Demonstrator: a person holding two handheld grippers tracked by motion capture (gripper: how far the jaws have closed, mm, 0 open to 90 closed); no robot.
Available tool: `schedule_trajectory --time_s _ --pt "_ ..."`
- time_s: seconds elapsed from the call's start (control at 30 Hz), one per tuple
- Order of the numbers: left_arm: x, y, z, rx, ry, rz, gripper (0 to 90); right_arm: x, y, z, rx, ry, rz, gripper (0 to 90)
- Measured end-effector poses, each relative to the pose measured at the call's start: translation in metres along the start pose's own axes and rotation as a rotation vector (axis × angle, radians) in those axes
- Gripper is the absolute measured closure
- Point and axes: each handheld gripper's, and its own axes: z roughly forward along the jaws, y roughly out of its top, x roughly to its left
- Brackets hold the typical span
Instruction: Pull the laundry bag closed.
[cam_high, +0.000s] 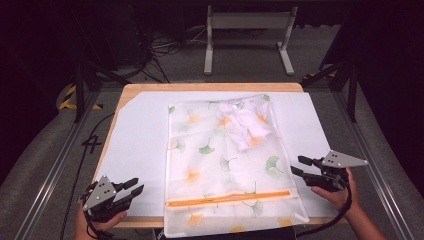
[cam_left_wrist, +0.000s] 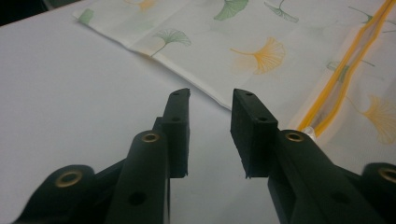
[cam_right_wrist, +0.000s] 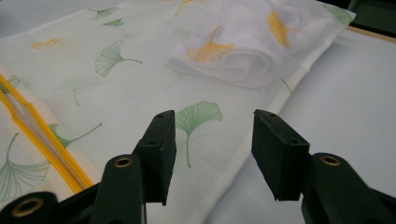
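A white mesh laundry bag (cam_high: 225, 160) printed with green and orange ginkgo leaves lies flat on the white sheet, its orange zipper (cam_high: 227, 198) running across near the front edge. A rolled white cloth (cam_high: 245, 127) shows inside its far part, also seen as a bundle (cam_right_wrist: 233, 58). My left gripper (cam_high: 135, 187) rests at the front left, jaws apart and empty, just left of the bag's edge (cam_left_wrist: 187, 74). My right gripper (cam_high: 298, 166) sits at the bag's right edge, open, with nothing between its jaws. The zipper (cam_left_wrist: 336, 79) (cam_right_wrist: 37, 135) shows in both gripper views.
A white sheet (cam_high: 140, 135) covers a wooden tabletop (cam_high: 210, 87). Metal frame rails (cam_high: 55, 165) run along both sides. A white stand (cam_high: 247, 37) and cables lie on the floor beyond the table.
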Motion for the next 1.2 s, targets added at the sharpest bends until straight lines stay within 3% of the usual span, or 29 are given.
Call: schedule_trajectory --time_s 0.13,0.3,0.53,0.67,0.77,0.83,0.93,1.03,1.2 --pt "-0.003 0.0 -0.002 0.007 -0.017 0.009 81.0 0.009 0.012 0.007 -0.004 0.025 -0.029 51.0" --pt "-0.013 0.004 0.001 0.041 -0.065 0.055 90.0 0.023 0.023 0.023 0.011 0.059 -0.067 55.1" --pt "-0.028 0.002 0.005 0.057 -0.117 0.073 90.0 0.044 0.037 0.043 0.02 0.119 -0.126 70.4" --pt "-0.037 0.003 0.01 0.08 -0.137 0.094 90.0 0.052 0.045 0.055 0.02 0.155 -0.136 71.7" --pt "-0.042 0.004 0.013 0.064 -0.165 0.082 90.0 0.058 0.05 0.062 0.019 0.158 -0.152 71.6" --pt "-0.047 0.004 0.015 0.088 -0.172 0.112 90.0 0.062 0.052 0.065 0.015 0.155 -0.165 70.1" --pt "-0.051 0.004 0.019 0.089 -0.194 0.115 90.0 0.067 0.057 0.07 0.004 0.18 -0.189 70.3" --pt "-0.052 0.005 0.022 0.084 -0.214 0.103 90.0 0.076 0.063 0.075 -0.001 0.198 -0.225 72.7" --pt "-0.059 0.007 0.027 0.099 -0.221 0.132 90.0 0.092 0.073 0.089 0.001 0.241 -0.256 80.2"
